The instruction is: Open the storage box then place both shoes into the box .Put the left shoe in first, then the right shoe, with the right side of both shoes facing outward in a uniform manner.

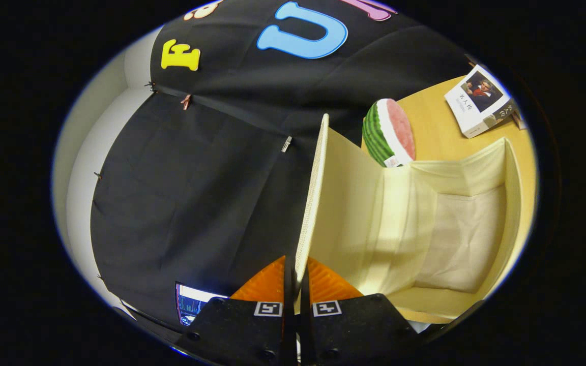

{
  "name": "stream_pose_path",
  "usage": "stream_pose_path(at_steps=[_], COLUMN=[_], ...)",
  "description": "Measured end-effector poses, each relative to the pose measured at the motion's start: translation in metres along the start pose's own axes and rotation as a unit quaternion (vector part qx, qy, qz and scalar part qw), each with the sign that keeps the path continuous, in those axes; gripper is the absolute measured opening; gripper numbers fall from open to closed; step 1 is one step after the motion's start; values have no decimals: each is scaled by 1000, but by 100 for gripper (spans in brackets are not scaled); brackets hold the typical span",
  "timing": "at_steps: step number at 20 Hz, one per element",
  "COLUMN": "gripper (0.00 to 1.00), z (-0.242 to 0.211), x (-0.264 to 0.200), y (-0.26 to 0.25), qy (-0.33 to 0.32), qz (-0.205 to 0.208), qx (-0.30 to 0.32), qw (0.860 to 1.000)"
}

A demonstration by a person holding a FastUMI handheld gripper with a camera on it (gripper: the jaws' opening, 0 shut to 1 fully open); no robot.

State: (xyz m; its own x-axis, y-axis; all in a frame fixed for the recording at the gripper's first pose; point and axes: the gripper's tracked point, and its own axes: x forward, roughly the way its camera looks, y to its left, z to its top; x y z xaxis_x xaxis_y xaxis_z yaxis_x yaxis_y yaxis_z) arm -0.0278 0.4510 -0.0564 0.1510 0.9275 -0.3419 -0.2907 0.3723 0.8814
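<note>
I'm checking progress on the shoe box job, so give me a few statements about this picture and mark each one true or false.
1. The gripper is shut on the lid of the box. True.
2. A shoe already lies inside the box. False: the inside shows bare lining only.
3. The lid is raised, leaving the box open. True.
4. The watermelon slice sits inside the box. False: it stands on the table beyond the box.
5. A book lies on the table past the box. True.
</note>
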Motion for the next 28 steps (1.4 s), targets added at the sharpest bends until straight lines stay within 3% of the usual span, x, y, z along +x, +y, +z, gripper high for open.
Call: stream_pose_path(at_steps=[7,11,15,21,25,28], gripper=[7,11,98,97,97,97], z=[-38,-44,-29,16,38,54], x=[75,92,81,5,-56,-109], y=[9,3,-2,-18,-52,-89], qy=[43,39,7,-75,-113,-152], qz=[-24,-35,-45,-74,-118,-169], qx=[-5,-13,-33,-96,-107,-119], qw=[999,999,998,990,981,966])
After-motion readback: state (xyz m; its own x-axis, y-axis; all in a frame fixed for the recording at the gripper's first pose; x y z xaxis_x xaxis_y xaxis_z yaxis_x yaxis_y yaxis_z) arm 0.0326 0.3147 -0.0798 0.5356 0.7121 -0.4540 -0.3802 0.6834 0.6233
